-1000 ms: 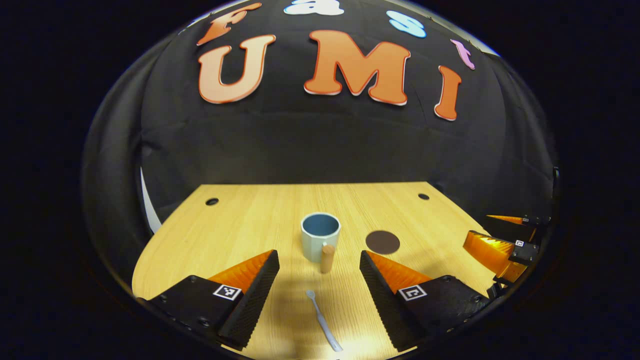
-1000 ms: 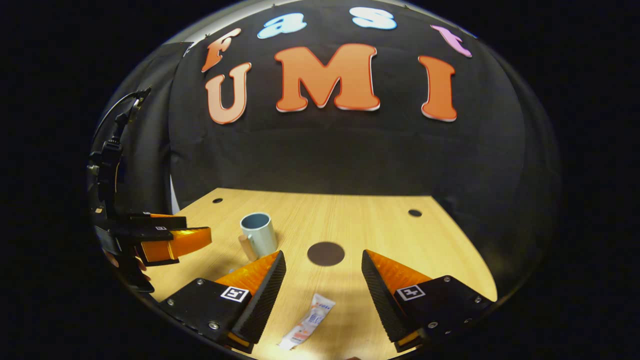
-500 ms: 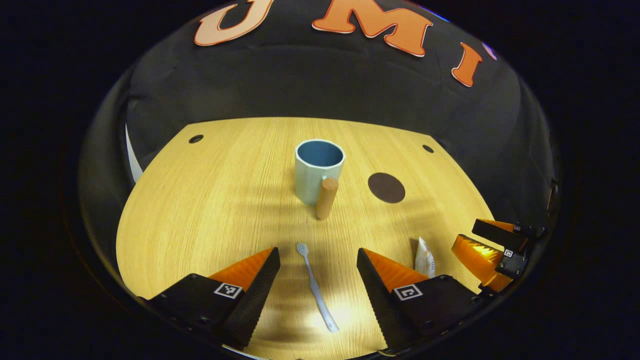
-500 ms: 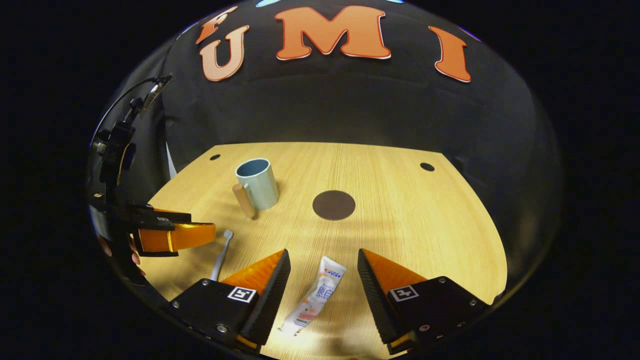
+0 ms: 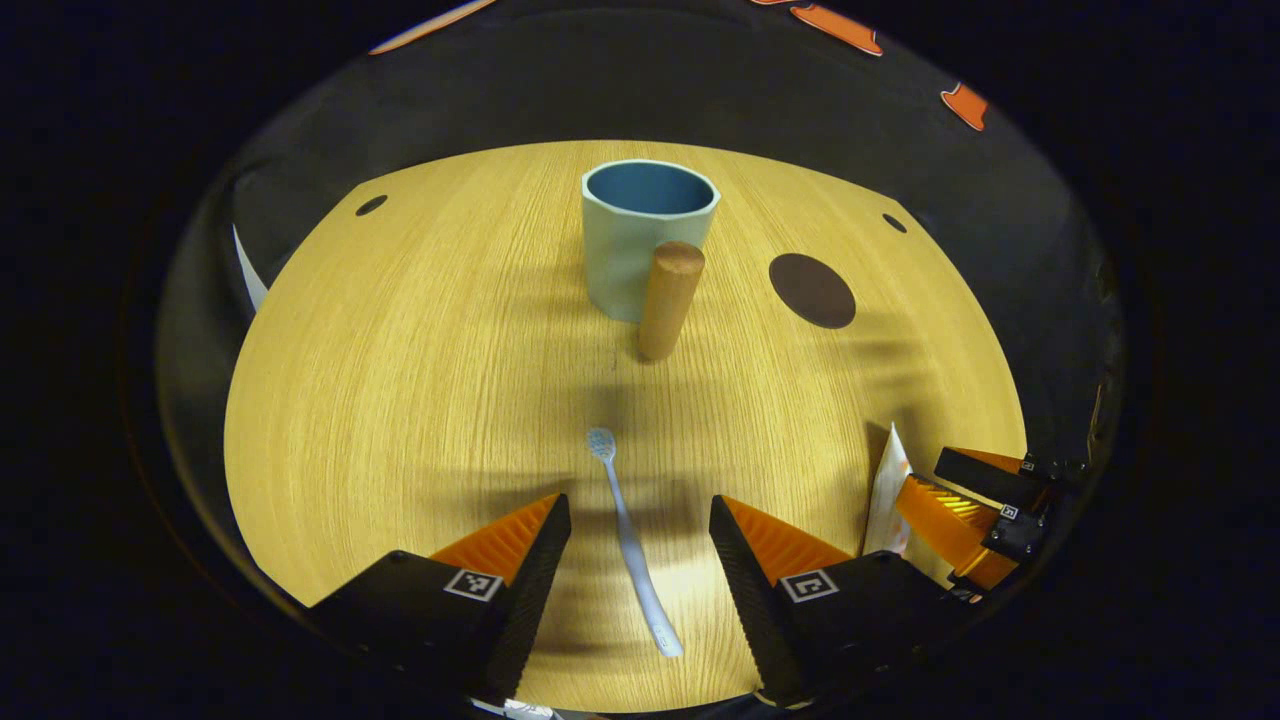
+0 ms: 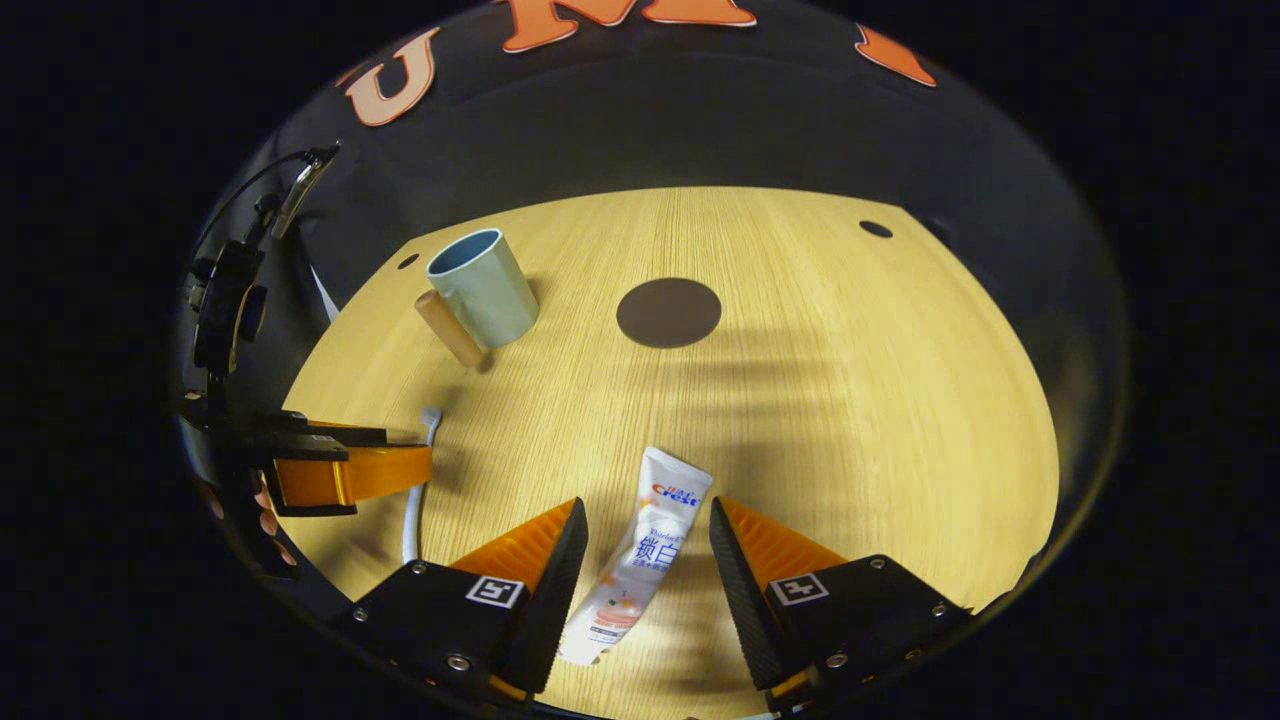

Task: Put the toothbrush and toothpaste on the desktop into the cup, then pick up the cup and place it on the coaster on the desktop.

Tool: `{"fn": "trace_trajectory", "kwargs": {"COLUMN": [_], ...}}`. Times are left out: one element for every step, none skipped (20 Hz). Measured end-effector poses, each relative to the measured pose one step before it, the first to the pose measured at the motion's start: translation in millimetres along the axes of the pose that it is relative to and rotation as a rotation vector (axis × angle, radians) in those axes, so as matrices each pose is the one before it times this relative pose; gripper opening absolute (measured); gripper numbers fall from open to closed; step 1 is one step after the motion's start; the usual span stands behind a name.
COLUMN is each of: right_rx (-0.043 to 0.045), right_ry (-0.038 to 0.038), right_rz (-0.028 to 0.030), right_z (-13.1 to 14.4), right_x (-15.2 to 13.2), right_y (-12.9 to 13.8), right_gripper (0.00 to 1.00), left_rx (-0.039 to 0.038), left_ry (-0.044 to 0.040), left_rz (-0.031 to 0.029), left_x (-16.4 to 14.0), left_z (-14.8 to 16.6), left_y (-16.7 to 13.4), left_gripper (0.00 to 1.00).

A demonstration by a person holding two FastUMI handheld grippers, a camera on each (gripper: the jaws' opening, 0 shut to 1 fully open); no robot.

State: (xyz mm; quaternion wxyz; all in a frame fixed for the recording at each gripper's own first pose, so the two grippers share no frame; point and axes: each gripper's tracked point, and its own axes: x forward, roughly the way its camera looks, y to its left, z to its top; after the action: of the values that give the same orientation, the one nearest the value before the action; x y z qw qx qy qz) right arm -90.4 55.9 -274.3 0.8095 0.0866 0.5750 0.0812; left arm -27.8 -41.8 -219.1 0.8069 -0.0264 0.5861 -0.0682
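Note:
A pale toothbrush (image 5: 630,545) lies flat on the wooden desktop (image 5: 400,380), head pointing away, between the open fingers of my left gripper (image 5: 637,510), which hovers over its handle. A white toothpaste tube (image 6: 640,555) lies flat between the open fingers of my right gripper (image 6: 645,515). A pale green cup (image 5: 643,235) with a blue inside and a wooden handle stands upright farther back; in the right gripper view the cup (image 6: 482,285) is at the far left. A dark round coaster (image 5: 812,290) lies to the cup's right. The left gripper (image 6: 350,472) also appears beside the toothbrush (image 6: 418,470).
The desktop has small dark holes near its far corners (image 5: 371,205) (image 6: 875,229). The black cloth wall closes off the back. A hand holds the left gripper at the left edge of the right gripper view. The right gripper (image 5: 960,510) and the toothpaste (image 5: 885,490) sit at the desktop's right front.
Both grippers have tipped down and come lower and forward over the desktop. The toothbrush and the toothpaste now lie between their respective open fingers. Nothing on the desktop has moved.

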Motion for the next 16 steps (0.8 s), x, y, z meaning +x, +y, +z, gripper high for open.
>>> {"fn": "trace_trajectory", "kwargs": {"right_rx": [-0.00145,0.00651,0.01096,0.00804,0.01289,0.01267,0.00805,0.00665,0.00523,0.01095,0.01928,0.00819,-0.00433,-0.00408,-0.00718,-0.00129], "right_ry": [0.02041,0.01761,0.01855,0.01202,0.00361,0.00727,0.00681,-0.00628,0.00464,0.00154,0.00137,-0.00379,0.0007,-0.01224,-0.0021,-0.00526], "right_rz": [-0.01086,0.00307,0.01178,0.00928,0.00939,0.00607,0.00816,-0.00157,0.00619,0.02005,0.01676,0.01303,0.01307,0.00652,0.00962,0.00953], "right_z": [-3.27,-2.77,-1.17,-2.54,0.37,-1.18,-0.1,1.25,2.14,1.1,-0.4,0.55,-0.44,1.36,0.16,-0.5], "right_x": [5.01,2.69,2.17,3.74,3.55,2.13,0.32,-3.19,-0.01,-2.69,-0.48,-0.36,0.79,-1.43,1.6,0.2], "right_y": [-3.23,0.3,2.71,1.39,0.93,1.08,-1.2,-5.47,-2.21,2.69,-0.36,0.57,1.15,-0.15,0.74,1.45], "right_gripper": [0.75,0.74,0.74,0.74,0.72,0.65,0.63,0.59,0.48,0.46,0.42,0.4,0.37,0.36,0.34,0.33], "left_rx": [-0.00738,0.00133,0.00629,-0.01115,-0.00828,-0.0097,-0.00642,-0.00813,-0.00146,-0.00357,-0.00575,-0.00811,-0.00423,-0.00277,0.00207,-0.00148], "left_ry": [0.02295,0.02882,0.02813,0.01367,0.00643,0.00648,0.01616,-0.00724,0.00329,0.00907,-0.01683,0.00363,-0.00943,0.00359,-0.00555,0.0028], "left_rz": [0.00142,0.01935,0.02673,0.00552,0.0104,0.00644,0.0103,0.00515,0.00687,0.0039,0.01184,0.00392,-0.00392,-0.00187,-0.00647,-0.0043], "left_x": [4.74,4.3,8.43,-0.24,2.09,1.8,-0.87,-0.82,-2.15,-1.69,-0.83,1.07,0.11,5.5,1.22,-6.84], "left_z": [-3.57,-5.55,-3.09,-2.54,1.29,0.98,-0.85,3.39,3.31,-0.67,3.21,0.13,1.33,-4.83,3.73,-4.38], "left_y": [-2.59,2.47,4.77,-0.09,1.24,1.74,0.83,-2.54,1.26,2.78,0.66,5.58,2.71,2.93,1.63,-5.99], "left_gripper": [0.87,0.79,0.75,0.71,0.66,0.51,0.47,0.47,0.43,0.4,0.4,0.34,0.27,0.24,0.25,0.25]}}
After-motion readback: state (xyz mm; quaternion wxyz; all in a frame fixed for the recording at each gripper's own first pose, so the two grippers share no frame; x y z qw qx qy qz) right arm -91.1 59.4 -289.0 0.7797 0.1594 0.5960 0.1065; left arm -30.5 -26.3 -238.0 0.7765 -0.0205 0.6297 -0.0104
